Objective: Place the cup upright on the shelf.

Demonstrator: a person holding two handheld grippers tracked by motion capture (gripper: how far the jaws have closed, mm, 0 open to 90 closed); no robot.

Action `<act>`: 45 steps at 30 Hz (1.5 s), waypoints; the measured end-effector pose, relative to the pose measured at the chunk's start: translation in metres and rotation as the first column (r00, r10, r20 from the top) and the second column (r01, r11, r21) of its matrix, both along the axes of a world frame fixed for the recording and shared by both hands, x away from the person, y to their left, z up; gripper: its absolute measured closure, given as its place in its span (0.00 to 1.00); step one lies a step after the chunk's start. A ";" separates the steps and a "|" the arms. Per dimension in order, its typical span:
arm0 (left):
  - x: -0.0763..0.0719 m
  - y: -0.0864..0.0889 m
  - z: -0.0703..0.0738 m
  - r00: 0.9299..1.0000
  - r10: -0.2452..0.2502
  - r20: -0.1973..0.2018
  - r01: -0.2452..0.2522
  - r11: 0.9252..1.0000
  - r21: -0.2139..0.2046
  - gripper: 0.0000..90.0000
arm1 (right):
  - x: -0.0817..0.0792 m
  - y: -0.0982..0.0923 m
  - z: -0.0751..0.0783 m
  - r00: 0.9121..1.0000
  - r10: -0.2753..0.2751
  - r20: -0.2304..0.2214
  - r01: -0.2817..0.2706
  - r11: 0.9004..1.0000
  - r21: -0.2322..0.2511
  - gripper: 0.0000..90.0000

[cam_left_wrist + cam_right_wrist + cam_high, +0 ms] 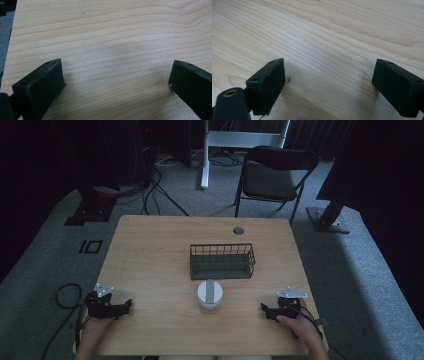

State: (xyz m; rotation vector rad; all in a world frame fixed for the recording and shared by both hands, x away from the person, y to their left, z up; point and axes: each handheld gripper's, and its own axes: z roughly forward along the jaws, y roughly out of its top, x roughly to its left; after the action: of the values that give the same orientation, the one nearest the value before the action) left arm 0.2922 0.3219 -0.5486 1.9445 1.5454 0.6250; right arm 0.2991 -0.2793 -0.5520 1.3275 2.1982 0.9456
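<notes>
Two hands come in from the near edge of a pale wooden counter [150,250], each holding a black two-jaw gripper. At the near left, the left gripper [126,306] rests low over the wood, its jaws spread wide with bare grain between them, as the left gripper view confirms. At the near right, the right gripper [263,308] sits much the same way, jaws spread apart and holding nothing (the right gripper view shows plain wood between them).

Between the two grippers, near the middle of the counter, stands a small white cylindrical container [209,296] with a grey band across its lid. It is upright and well apart from both grippers; neither touches it. Just beyond it, farther from the person, sits a dark green wire basket [222,261], rectangular, and it looks empty. The container stands just in front of the basket's near wall, close to it but outside it.

Beyond the counter, a dark folding chair [272,175] stands on grey carpet, with cables trailing across the floor at the far left.

Judging by the layout, the work appears to be at its start: nothing has been gripped or lifted. Likely what is left is everything, meaning reaching for the container, closing on it, and perhaps placing it in the basket.
</notes>
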 end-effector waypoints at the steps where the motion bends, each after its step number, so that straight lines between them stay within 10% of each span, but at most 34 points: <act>1: 0.000 0.000 0.000 1.000 0.001 0.000 -0.001 1.000 -0.001 0.00 | 0.000 0.000 0.000 1.000 0.000 0.000 0.000 1.000 0.001 0.12; 45: -0.001 0.000 0.000 1.000 0.002 -0.002 -0.002 1.000 0.001 0.00 | 0.004 0.016 0.006 0.997 0.067 0.040 -0.067 0.998 -0.005 0.12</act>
State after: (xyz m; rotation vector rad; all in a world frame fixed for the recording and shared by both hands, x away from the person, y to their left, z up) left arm 0.2915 0.3217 -0.5485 1.9448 1.5483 0.6248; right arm 0.3029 -0.2630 -0.5463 1.2294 2.2257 0.9828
